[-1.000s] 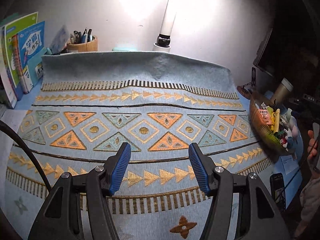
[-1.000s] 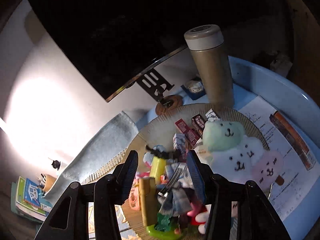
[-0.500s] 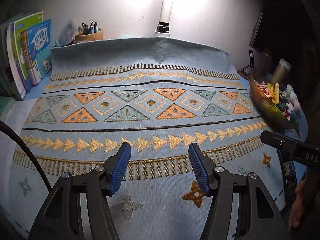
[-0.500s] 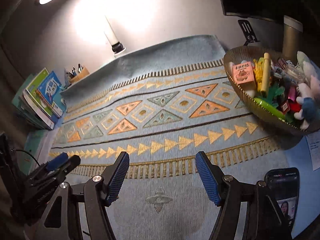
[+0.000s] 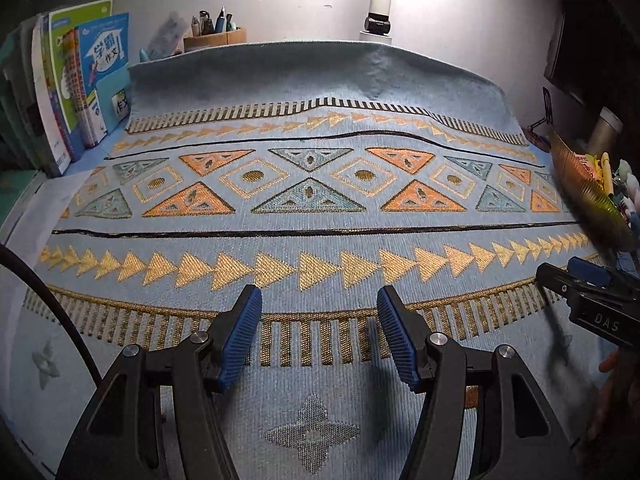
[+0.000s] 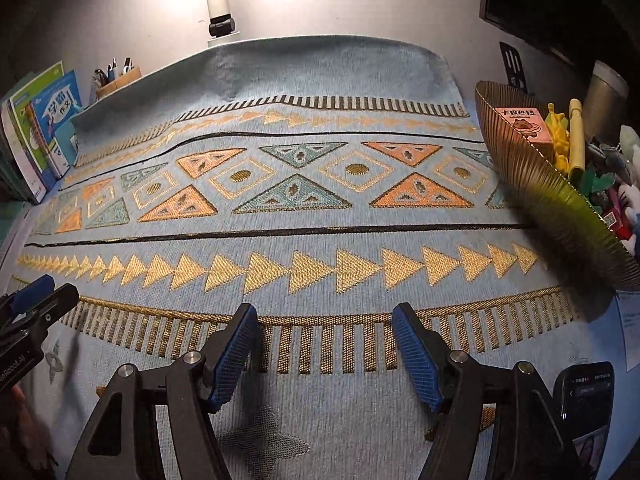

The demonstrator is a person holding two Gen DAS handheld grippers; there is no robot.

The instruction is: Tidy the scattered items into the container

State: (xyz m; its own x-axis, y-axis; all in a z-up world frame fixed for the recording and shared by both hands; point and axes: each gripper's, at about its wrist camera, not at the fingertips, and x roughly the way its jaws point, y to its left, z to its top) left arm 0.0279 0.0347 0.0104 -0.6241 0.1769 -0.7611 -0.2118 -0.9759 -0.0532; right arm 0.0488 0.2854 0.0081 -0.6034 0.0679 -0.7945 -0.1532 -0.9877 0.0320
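A gold ribbed bowl [image 6: 532, 184] stands at the right edge of the patterned blue mat [image 6: 304, 216], heaped with small items: a pink box [image 6: 518, 120], yellow pieces, a green toy and plush toys. It also shows in the left wrist view [image 5: 588, 196]. My left gripper [image 5: 319, 330] is open and empty above the mat's near edge. My right gripper [image 6: 326, 346] is open and empty beside it, to the right. Each gripper shows at the edge of the other's view.
Books [image 5: 76, 92] stand at the far left. A pen holder [image 5: 214, 36] and a lamp base [image 5: 378, 24] stand at the back wall. A flask [image 6: 606, 96] stands behind the bowl. A phone [image 6: 586, 400] lies at the near right.
My right gripper has left the bowl, swung left and pulled back to the mat's near edge. My left gripper has also drawn back toward the near edge. Both stay open.
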